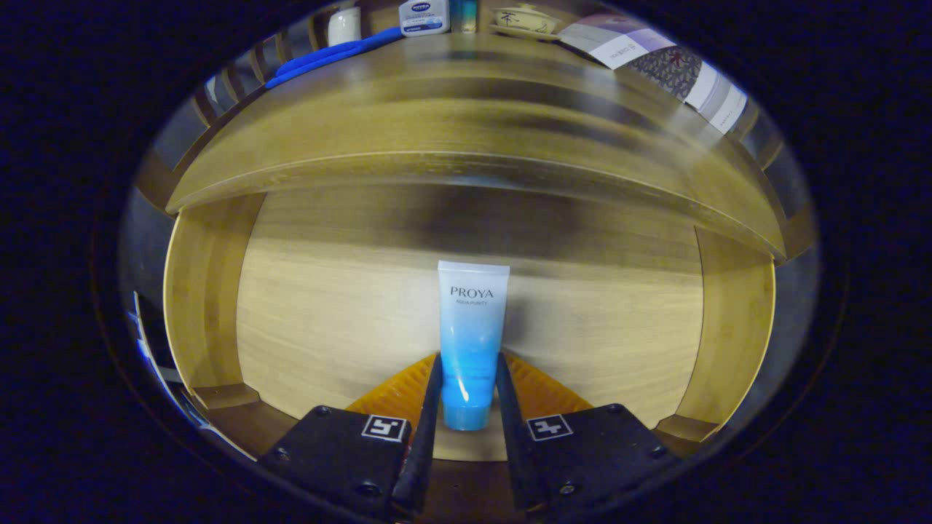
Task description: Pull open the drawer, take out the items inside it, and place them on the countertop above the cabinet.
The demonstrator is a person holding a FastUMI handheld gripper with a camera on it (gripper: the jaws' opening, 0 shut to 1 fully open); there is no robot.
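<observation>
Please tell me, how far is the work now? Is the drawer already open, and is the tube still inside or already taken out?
Done: the drawer is pulled open, its wooden bottom showing below the countertop. In hand: the gripper holds the blue tube between its fingers, both pressing its lower part, cap toward the camera. It looks just lifted, though I cannot tell if it still touches the bottom. Left: carry it up and set it on the countertop.

I see the open wooden drawer (320, 320) filling the lower centre; my blue-and-white tube (472, 327) stands at frame centre, cap down, crimped end toward the countertop (466, 109) above
</observation>
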